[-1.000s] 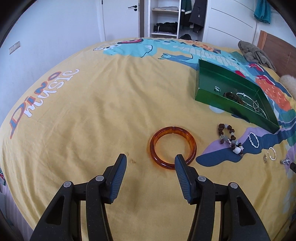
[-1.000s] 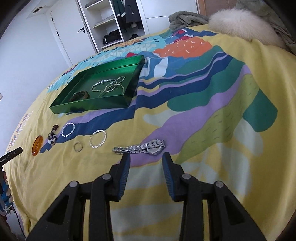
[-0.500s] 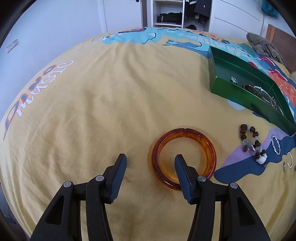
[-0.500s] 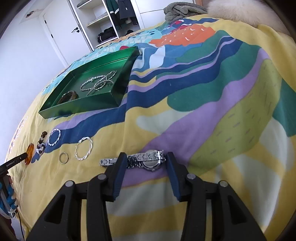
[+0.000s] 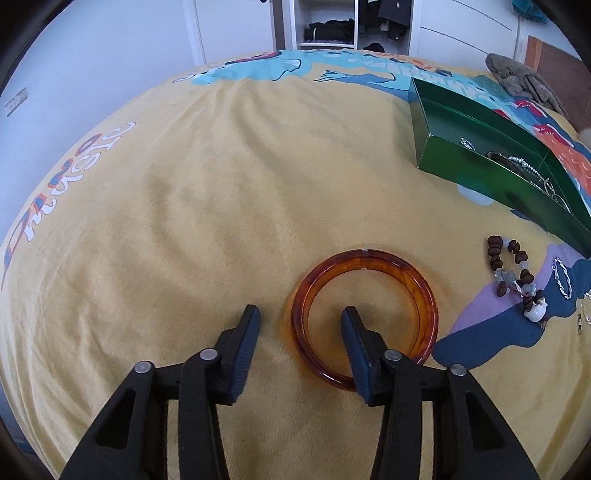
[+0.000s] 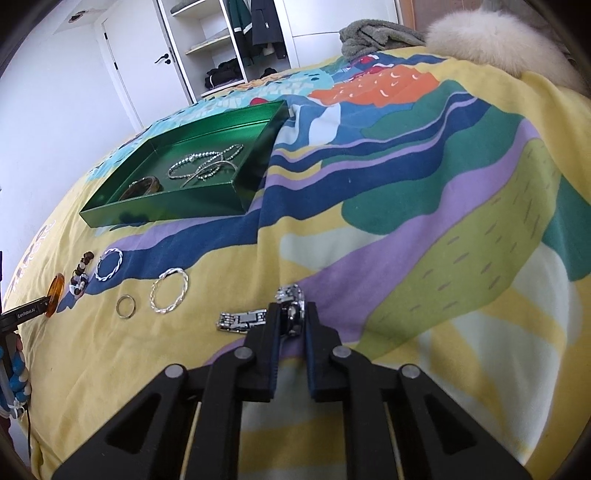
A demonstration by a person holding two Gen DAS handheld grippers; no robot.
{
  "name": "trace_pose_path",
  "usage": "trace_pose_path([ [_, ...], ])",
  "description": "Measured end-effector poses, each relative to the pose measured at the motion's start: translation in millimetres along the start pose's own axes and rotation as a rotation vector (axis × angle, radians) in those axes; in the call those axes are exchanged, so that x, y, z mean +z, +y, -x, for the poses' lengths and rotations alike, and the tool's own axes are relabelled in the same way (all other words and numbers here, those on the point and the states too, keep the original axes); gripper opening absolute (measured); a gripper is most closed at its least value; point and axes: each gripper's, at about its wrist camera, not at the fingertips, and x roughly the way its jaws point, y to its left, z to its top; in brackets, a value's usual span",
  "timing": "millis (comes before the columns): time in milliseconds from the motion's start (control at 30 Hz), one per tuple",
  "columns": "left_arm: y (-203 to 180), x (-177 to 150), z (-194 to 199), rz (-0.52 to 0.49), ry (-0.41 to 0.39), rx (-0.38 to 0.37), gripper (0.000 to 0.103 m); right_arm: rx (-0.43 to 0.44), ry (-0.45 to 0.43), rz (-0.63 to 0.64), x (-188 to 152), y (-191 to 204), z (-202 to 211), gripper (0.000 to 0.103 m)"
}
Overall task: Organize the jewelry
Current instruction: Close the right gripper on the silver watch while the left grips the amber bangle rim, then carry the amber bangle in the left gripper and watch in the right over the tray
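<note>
An amber bangle [image 5: 364, 319] lies on the yellow bedspread. My left gripper [image 5: 301, 319] is open and straddles its left rim, one finger inside the ring and one outside. My right gripper [image 6: 291, 314] is shut on a silver watch [image 6: 242, 320], gripping its case while the band trails left. A green tray [image 6: 207, 212] behind holds silver bracelets and a dark bangle; it also shows in the left wrist view [image 5: 476, 171]. A brown bead bracelet [image 5: 513, 275], two twisted silver hoops [image 6: 169, 291] and a small ring [image 6: 126, 306] lie loose on the bed.
A grey cloth [image 6: 376, 35] and a white fluffy pillow [image 6: 495, 44] lie at the head of the bed. A wardrobe with open shelves [image 5: 328, 26] and a door stand beyond the bed.
My left gripper moved forward and down over the bangle's rim. My right gripper moved onto the watch and closed on its case.
</note>
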Motion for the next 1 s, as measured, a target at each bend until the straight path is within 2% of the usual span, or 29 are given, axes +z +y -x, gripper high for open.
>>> trace_pose_path([
  [100, -1, 2, -2, 0.001, 0.006, -0.025, 0.016, -0.004, -0.019, 0.006, 0, 1, 5, 0.011],
  [200, 1, 1, -2, 0.006, 0.006, -0.039, 0.011, 0.007, -0.039, -0.007, 0, -1, 12, 0.011],
  [567, 0, -10, 19, -0.029, -0.012, -0.01, 0.01, 0.035, -0.085, -0.027, -3, 0, 39, 0.009],
  [1000, 16, -23, 104, -0.029, -0.133, 0.006, 0.009, 0.065, -0.154, 0.012, -12, 20, 107, 0.009],
])
